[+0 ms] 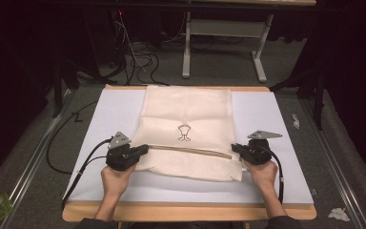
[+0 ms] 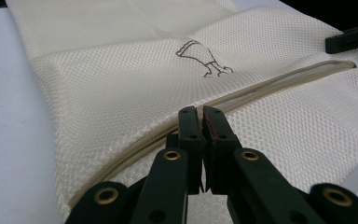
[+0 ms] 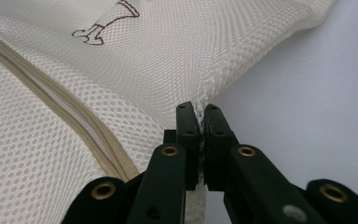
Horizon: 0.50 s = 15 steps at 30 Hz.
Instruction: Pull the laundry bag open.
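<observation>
two claws pinch a mesh bag [image 1: 189,125] lying flat on the white bench [image 1: 267,114]. the left claw [image 2: 199,122] is clamped on the bag's edge by the zip [image 2: 270,84]; whether it has the pull or just mesh i cannot tell. the right claw [image 3: 197,122] is clamped on the side seam, zip to its left. risk, as i judge it: pull apart too hard and thin mesh slips from the pads, or the zip jams if the cloth bunches ahead of the left claw.
</observation>
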Tool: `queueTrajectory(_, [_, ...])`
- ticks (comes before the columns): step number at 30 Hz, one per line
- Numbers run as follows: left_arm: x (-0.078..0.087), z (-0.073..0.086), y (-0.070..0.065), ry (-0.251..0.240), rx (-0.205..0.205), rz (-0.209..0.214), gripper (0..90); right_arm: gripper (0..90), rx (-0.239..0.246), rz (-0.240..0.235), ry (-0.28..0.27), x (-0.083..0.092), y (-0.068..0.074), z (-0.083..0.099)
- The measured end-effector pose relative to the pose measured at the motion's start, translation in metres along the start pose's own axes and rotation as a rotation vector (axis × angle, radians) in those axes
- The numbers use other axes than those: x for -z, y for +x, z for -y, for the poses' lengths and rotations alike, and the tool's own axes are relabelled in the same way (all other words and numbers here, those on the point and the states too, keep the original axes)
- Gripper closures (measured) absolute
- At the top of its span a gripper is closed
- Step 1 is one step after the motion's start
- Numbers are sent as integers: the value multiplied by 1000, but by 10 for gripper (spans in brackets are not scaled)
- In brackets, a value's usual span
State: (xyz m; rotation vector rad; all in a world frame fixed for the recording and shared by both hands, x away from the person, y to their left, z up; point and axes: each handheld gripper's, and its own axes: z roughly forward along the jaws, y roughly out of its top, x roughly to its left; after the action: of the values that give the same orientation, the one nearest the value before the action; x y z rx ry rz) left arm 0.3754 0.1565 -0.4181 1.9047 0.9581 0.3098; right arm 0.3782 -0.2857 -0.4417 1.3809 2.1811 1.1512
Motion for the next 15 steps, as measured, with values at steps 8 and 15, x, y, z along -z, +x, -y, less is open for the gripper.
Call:
queueTrajectory(8, [2,0,2,-4,3,-4,873,884,-4,-1,-1,0,0,0])
queueTrajectory(15, [4,0,3,-3,5,-5,873,884,-8,1,-4,1,0,0])
